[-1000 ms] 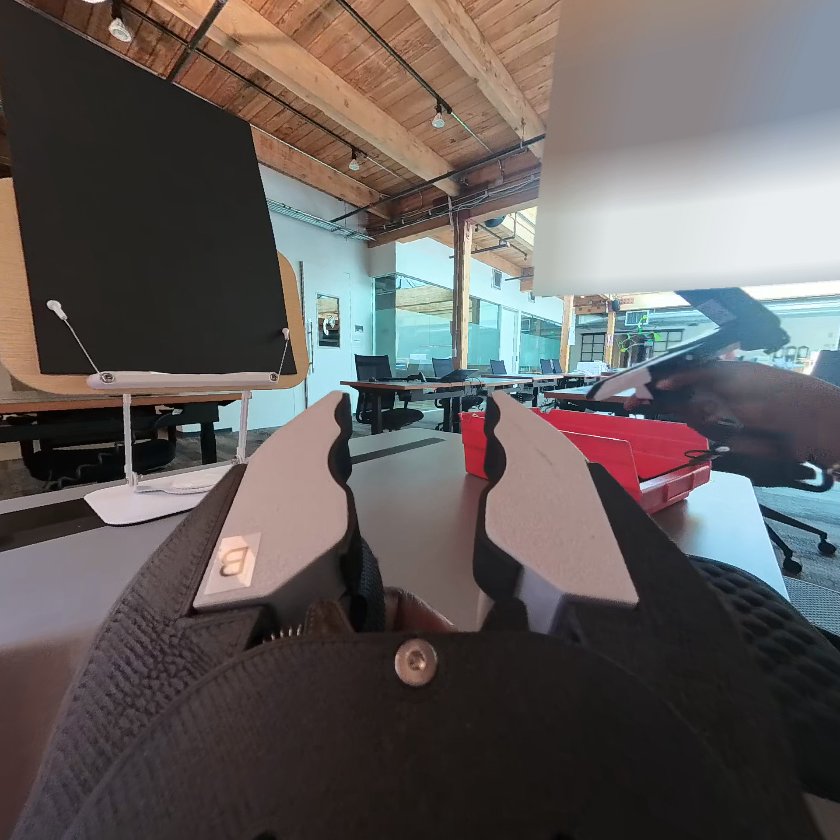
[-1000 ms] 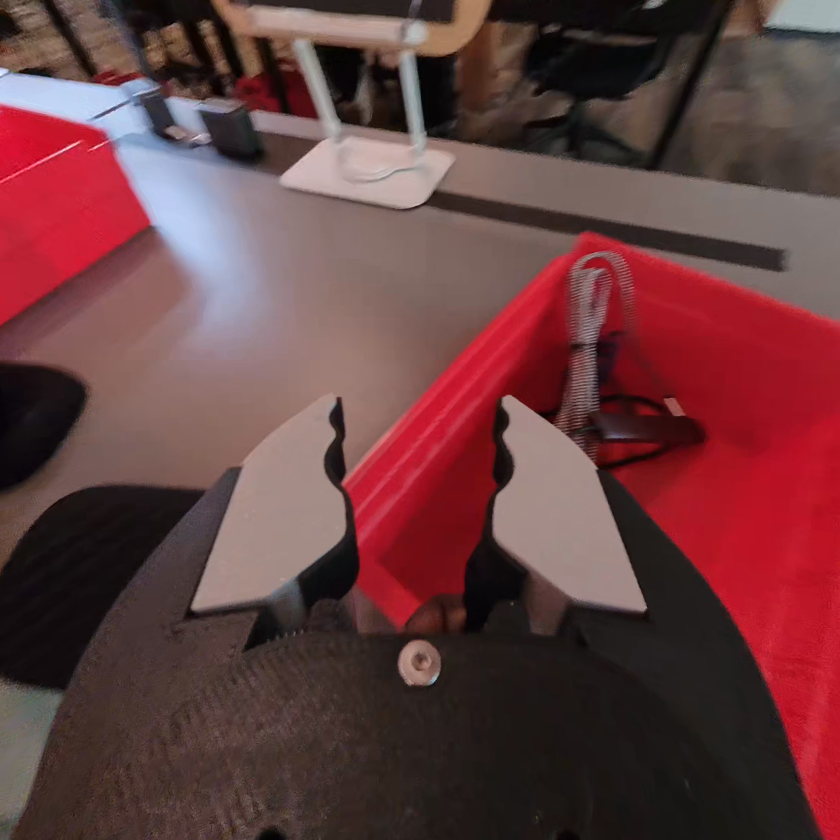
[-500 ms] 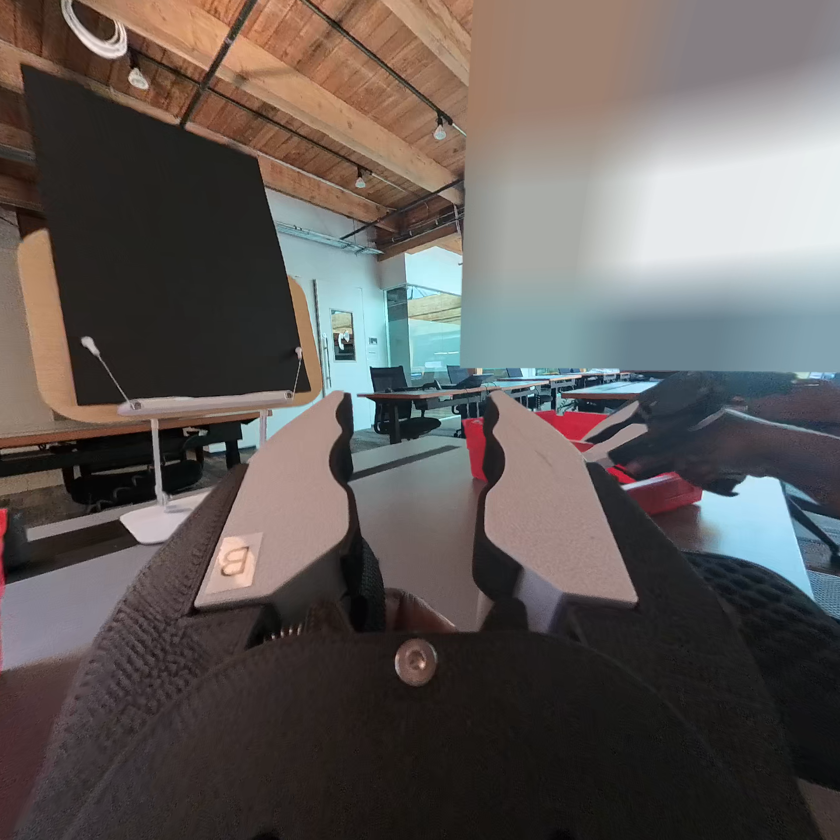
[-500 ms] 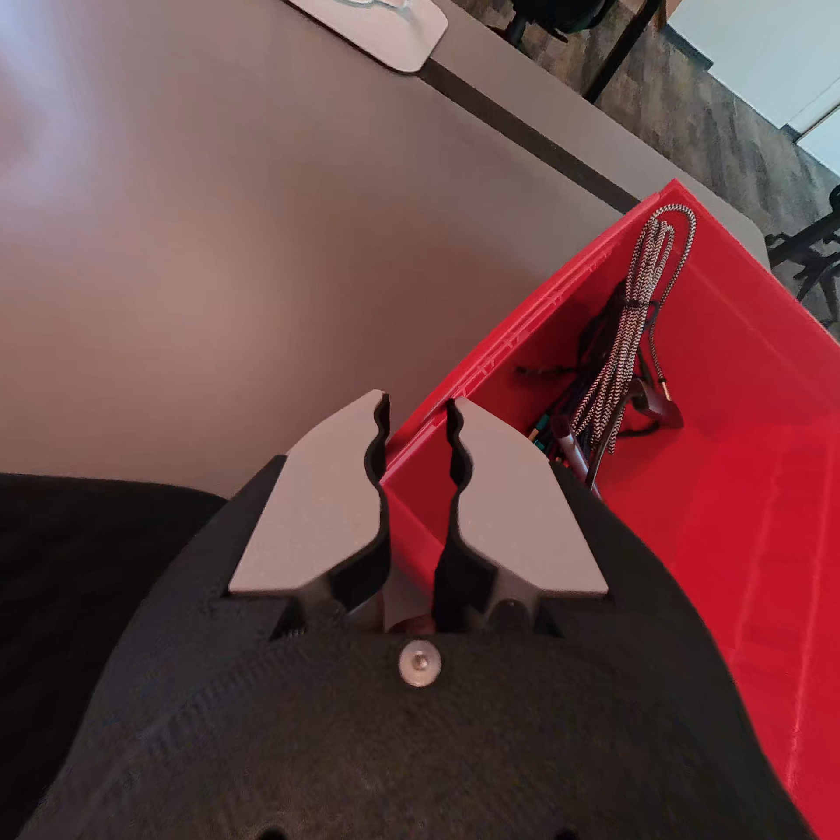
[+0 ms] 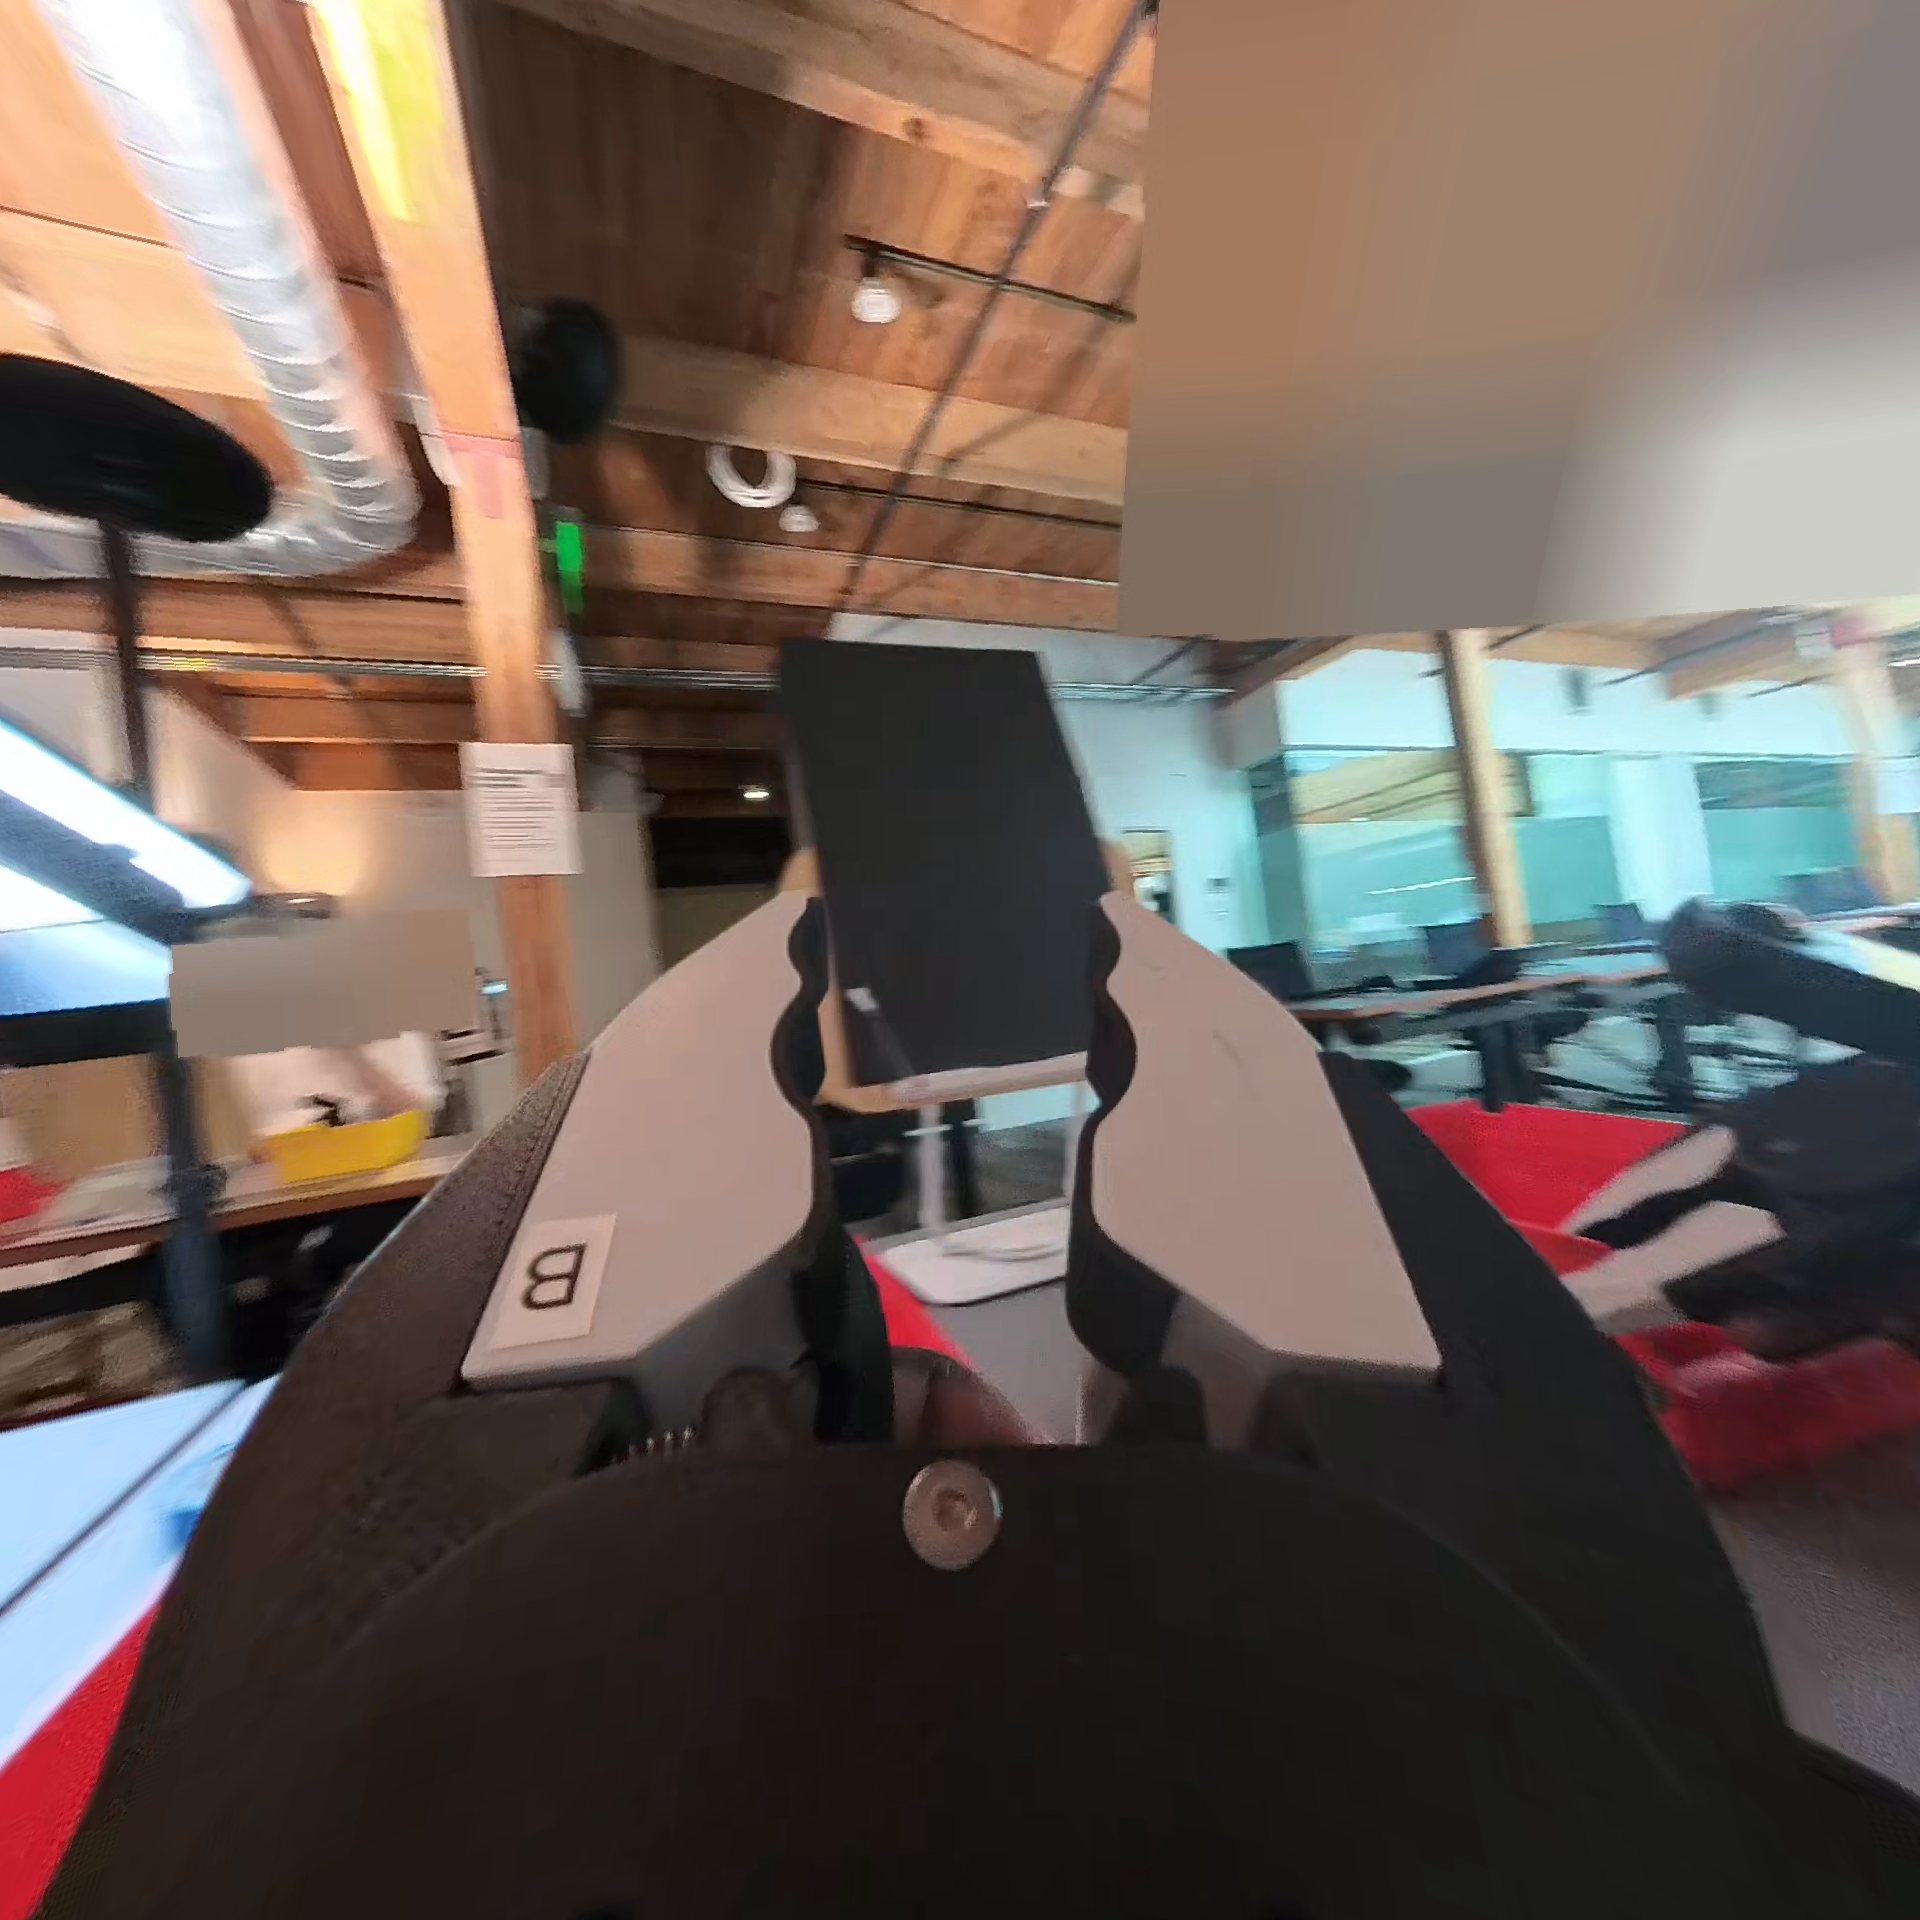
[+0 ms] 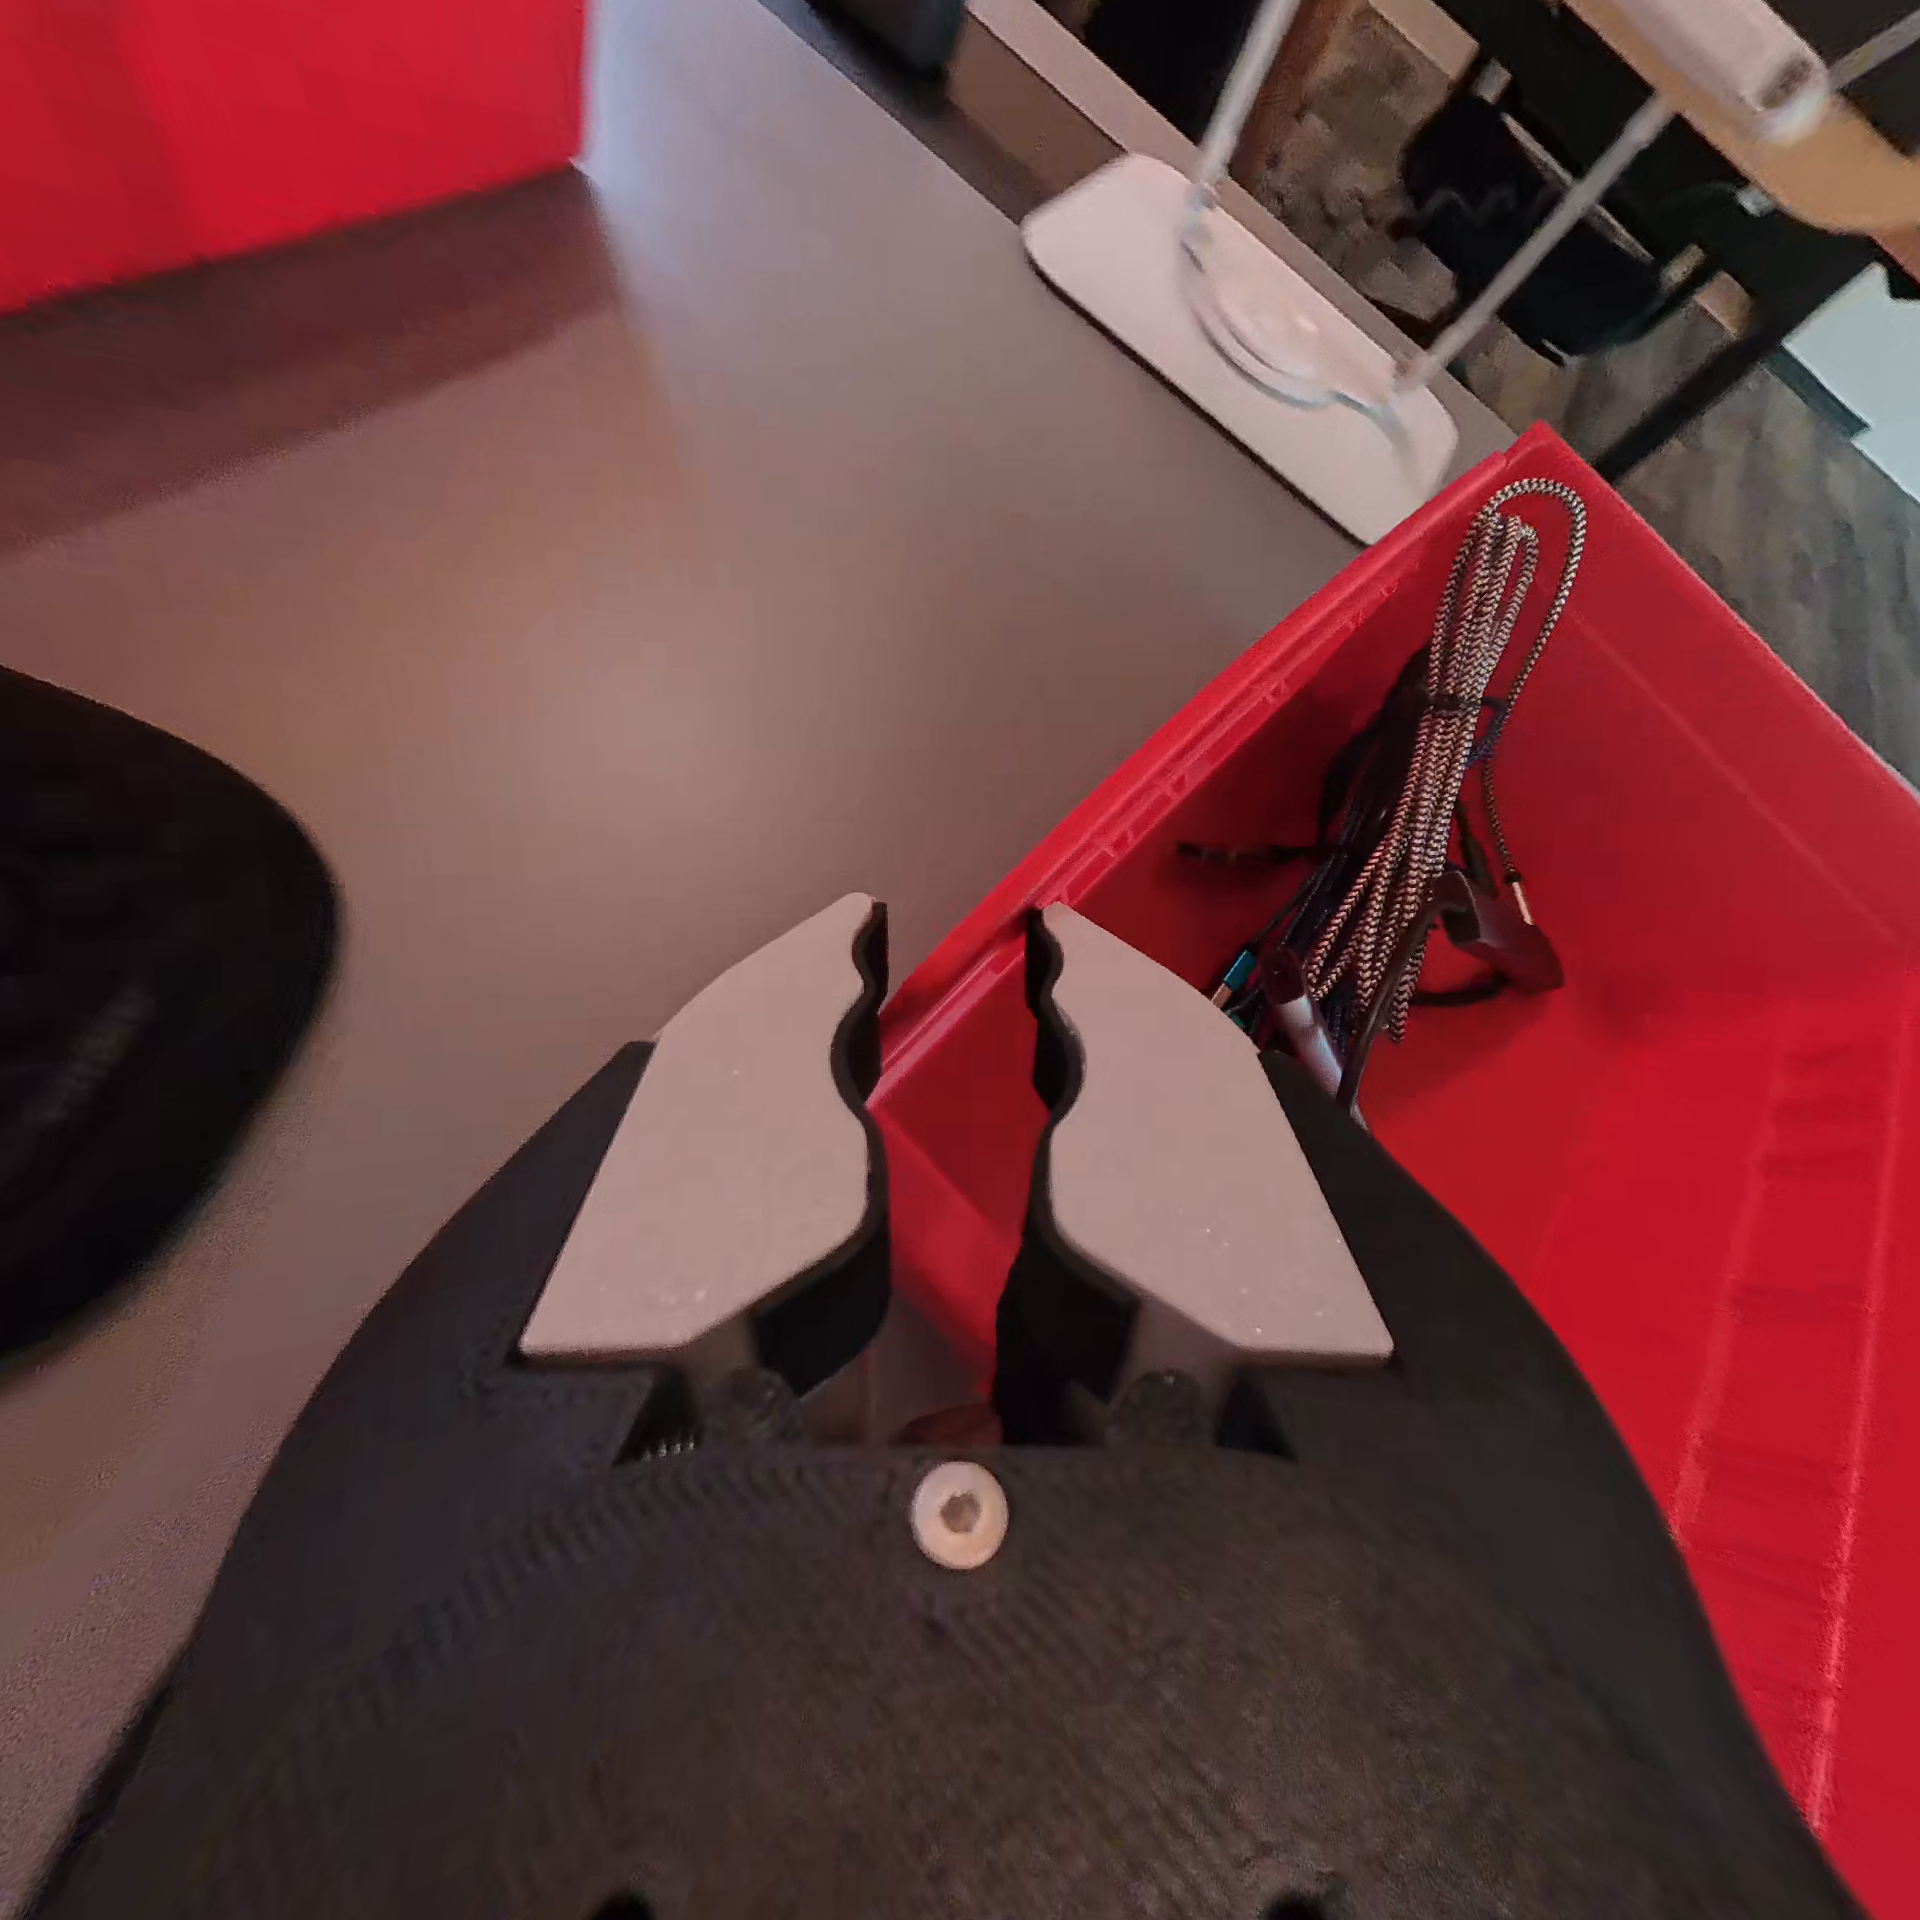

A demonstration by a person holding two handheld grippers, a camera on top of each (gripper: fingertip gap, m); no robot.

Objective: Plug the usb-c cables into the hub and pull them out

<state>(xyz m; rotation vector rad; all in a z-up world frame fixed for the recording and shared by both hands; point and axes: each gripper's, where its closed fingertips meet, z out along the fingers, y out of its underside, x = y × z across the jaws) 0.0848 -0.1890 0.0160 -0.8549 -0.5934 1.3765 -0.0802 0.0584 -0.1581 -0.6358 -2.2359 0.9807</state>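
In the right wrist view, my right gripper (image 6: 956, 920) straddles the near wall of a red bin (image 6: 1714, 1143), with the jaws closed on that wall. Inside the bin lies a bundle of braided cables (image 6: 1475, 790) with small plugs and a dark connector piece (image 6: 1501, 940). I cannot pick out the hub for certain. My left gripper (image 5: 951, 925) is open and empty, raised and pointing up at a black board on a stand (image 5: 935, 862). The right gripper (image 5: 1662, 1236) shows blurred in the left wrist view over the red bin (image 5: 1507, 1153).
The stand's white base (image 6: 1247, 312) sits on the grey table (image 6: 623, 623), close to the bin's far corner. A second red bin (image 6: 260, 135) stands at the far left. The left gripper's black body (image 6: 104, 987) is at the left edge. Desks and chairs stand behind. My hands' fingertips stand some 35 cm from each other.
The left gripper swung left and tilted up, staying open. The right gripper closed on the bin wall, and the bin now lies nearer the stand's base.
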